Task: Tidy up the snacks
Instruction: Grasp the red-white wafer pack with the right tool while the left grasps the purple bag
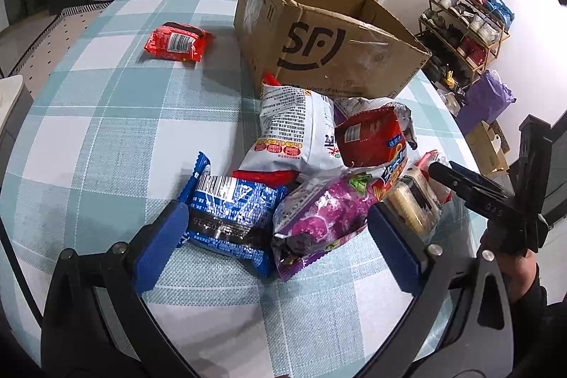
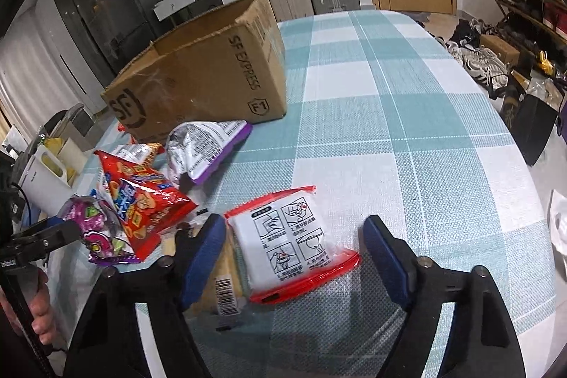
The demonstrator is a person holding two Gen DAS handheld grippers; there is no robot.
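Observation:
A heap of snack packets lies on the checked tablecloth in front of an open cardboard box (image 1: 329, 34). My left gripper (image 1: 280, 247) hangs open over the near side of the heap, with a blue packet (image 1: 230, 218) and a purple packet (image 1: 319, 215) lying between its pads. A white bag (image 1: 294, 133) and a red packet (image 1: 372, 137) are piled behind them. My right gripper (image 2: 294, 257) is open around a flat white packet with red edges (image 2: 290, 240); its left pad is right at the packet's edge, and a gap shows at the right pad.
A lone red packet (image 1: 177, 41) lies apart, left of the box. Beside the right gripper are a tan packet (image 2: 223, 282), a red bag (image 2: 141, 201) and a white-purple bag (image 2: 205, 147). Bare cloth (image 2: 407, 112) stretches right of the box (image 2: 202, 73). A shoe rack (image 1: 467, 20) stands past the table.

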